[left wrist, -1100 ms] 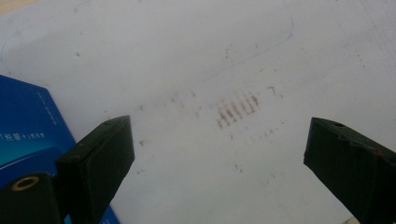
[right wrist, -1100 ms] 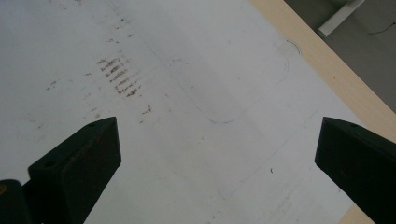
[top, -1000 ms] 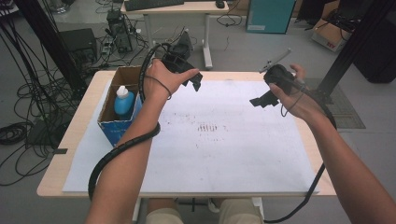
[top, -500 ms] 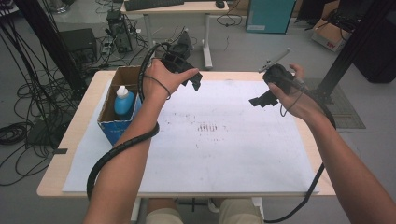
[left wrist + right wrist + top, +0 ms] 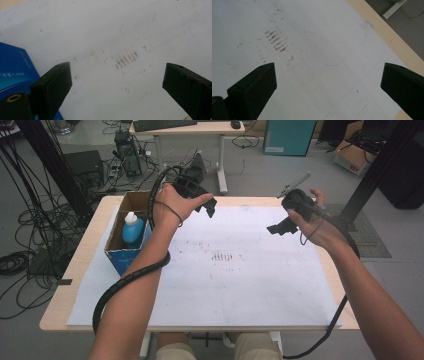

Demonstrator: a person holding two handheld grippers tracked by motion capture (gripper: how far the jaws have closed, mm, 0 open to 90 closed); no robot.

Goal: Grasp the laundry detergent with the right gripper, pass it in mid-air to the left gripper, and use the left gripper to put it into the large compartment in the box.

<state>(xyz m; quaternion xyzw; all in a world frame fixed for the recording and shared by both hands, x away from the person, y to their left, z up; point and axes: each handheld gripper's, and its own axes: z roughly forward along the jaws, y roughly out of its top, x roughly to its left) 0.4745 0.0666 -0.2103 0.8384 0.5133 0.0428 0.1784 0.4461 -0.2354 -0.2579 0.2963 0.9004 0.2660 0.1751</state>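
Presently, bench (image 5: 90,245): white sheet (image 5: 235,285) is lying bare, smudged at centre. Cardboard box (image 5: 131,202) is sitting at its left edge, holding a blue bottle (image 5: 133,229). Left claw (image 5: 207,206) and right claw (image 5: 276,228) are hovering wide open, gripping nothing. Judged: work is barely starting; bottle untouched. Since the earlier frame, nothing is visibly shifting.

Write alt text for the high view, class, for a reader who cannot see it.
A person holds the left claw and right claw, both open and empty, above a white sheet with brown smudges on a wooden table. At the left, an open cardboard box holds a blue bottle.
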